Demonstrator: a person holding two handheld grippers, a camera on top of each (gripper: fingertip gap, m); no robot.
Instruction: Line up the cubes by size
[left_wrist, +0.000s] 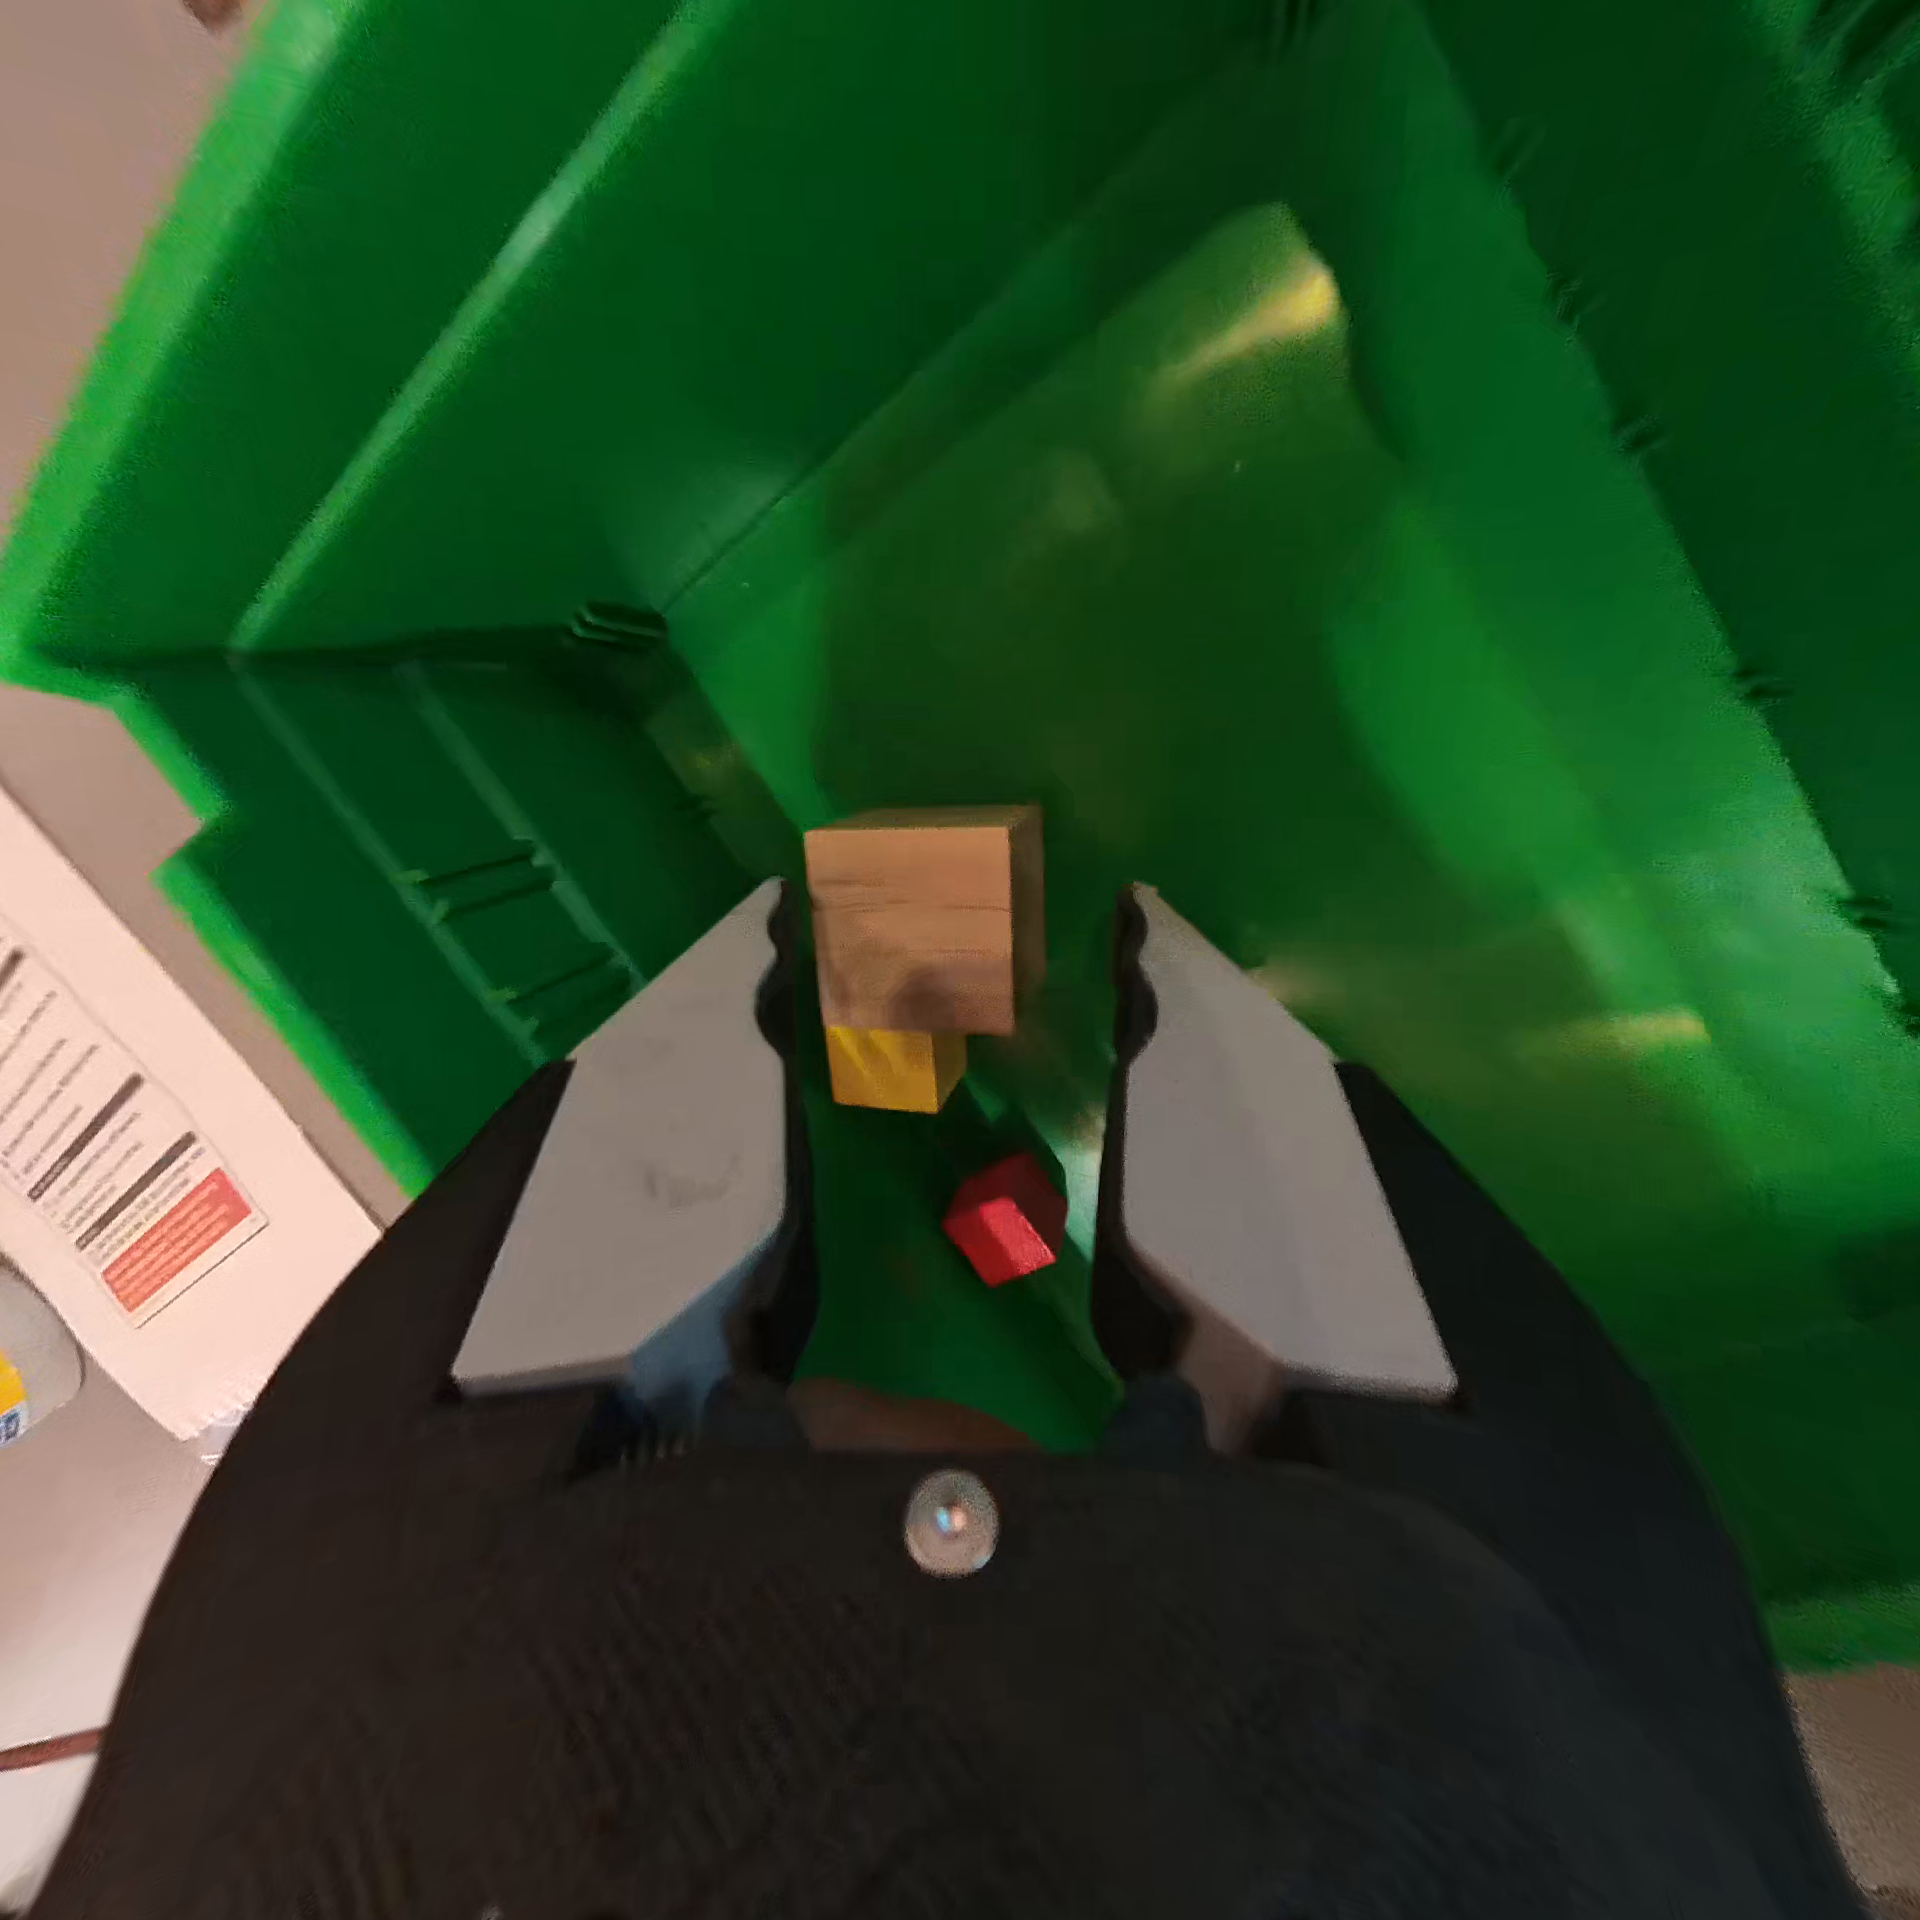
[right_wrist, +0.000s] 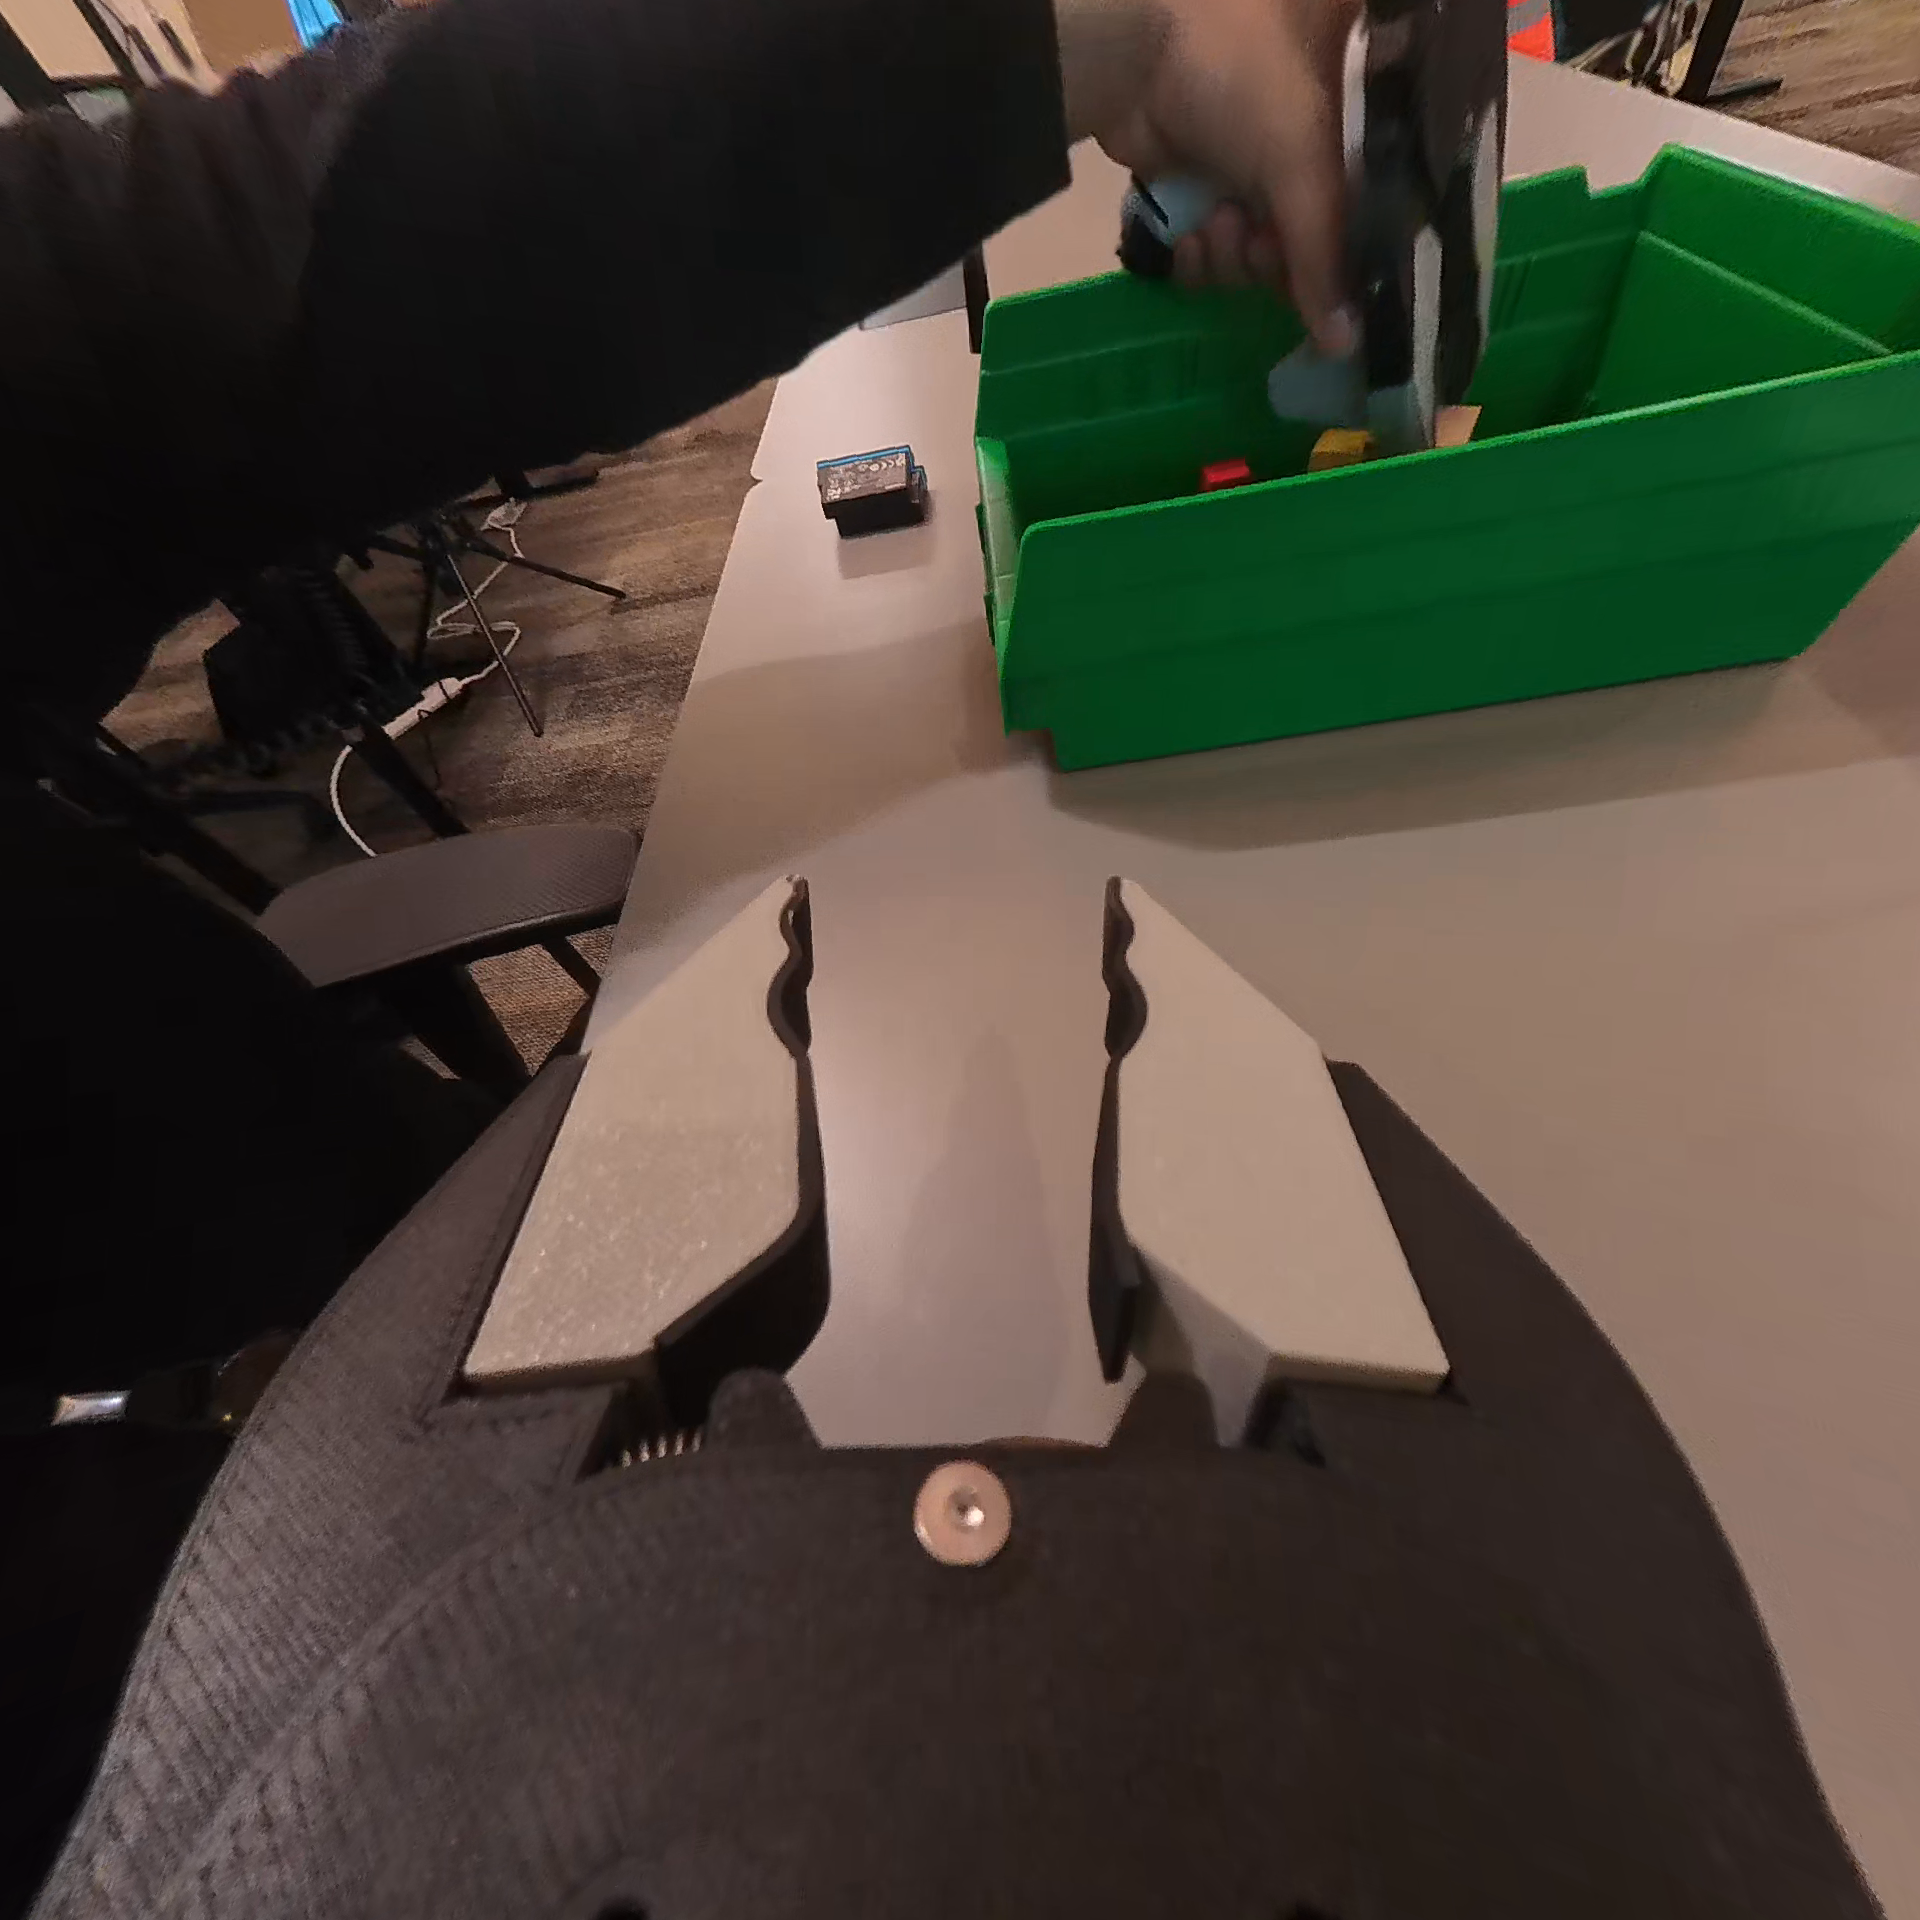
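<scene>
In the left wrist view, we look down into a green bin (left_wrist: 1143, 520), and our left gripper (left_wrist: 951, 904) has its fingers spread wide with nothing between them. Just past the fingertips sits a plain wooden cube (left_wrist: 914, 925), the biggest of the three. A smaller yellow cube (left_wrist: 894, 1065) touches its near side, and a still smaller red cube (left_wrist: 1006, 1218) lies apart from both, turned at an angle on the bin floor between the fingers. Off to the left, a white sheet of paper (left_wrist: 135, 1122) lies on the table beside the bin. In the right wrist view, our right gripper (right_wrist: 956, 899) hovers over the grey table (right_wrist: 1455, 987), fingers spread and holding nothing, well apart from the bin (right_wrist: 1455, 603). Farther off, a hand (right_wrist: 1216, 114) in a black sleeve (right_wrist: 520, 260) lowers the other gripper into the bin, where we see the red cube (right_wrist: 1226, 475), the yellow cube (right_wrist: 1340, 449) and a corner of the wooden cube (right_wrist: 1460, 424). A small black box (right_wrist: 873, 488) rests on the table left of the bin.
</scene>
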